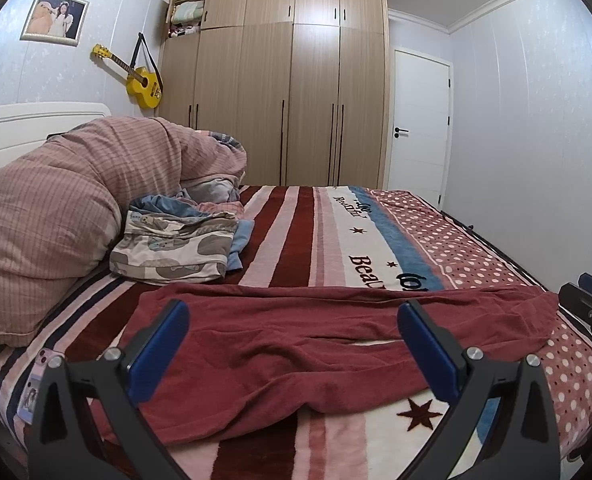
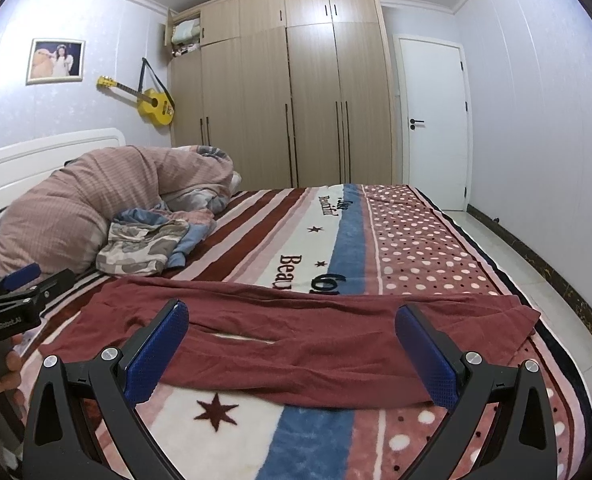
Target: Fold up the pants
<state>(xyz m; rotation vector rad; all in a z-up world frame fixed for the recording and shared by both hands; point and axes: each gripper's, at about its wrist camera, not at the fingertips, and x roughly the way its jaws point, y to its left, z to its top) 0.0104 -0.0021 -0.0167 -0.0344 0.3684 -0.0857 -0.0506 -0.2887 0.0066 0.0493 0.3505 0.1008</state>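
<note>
Dark red pants (image 1: 287,340) lie spread flat across the near part of the bed, legs side by side with a narrow gap between them; they also show in the right wrist view (image 2: 296,344). My left gripper (image 1: 291,344) is open and empty, hovering just above the pants near their left part. My right gripper (image 2: 291,344) is open and empty above their right part. The right gripper shows at the right edge of the left wrist view (image 1: 588,300). The left gripper shows at the left edge of the right wrist view (image 2: 19,284).
The striped and dotted blanket (image 1: 336,224) covers the bed. A pink rolled duvet (image 1: 67,200) and a pile of patterned clothes (image 1: 175,248) lie at the head end. A phone (image 1: 35,384) lies at the near left edge. Wardrobe (image 1: 287,92) and door (image 1: 416,128) stand behind.
</note>
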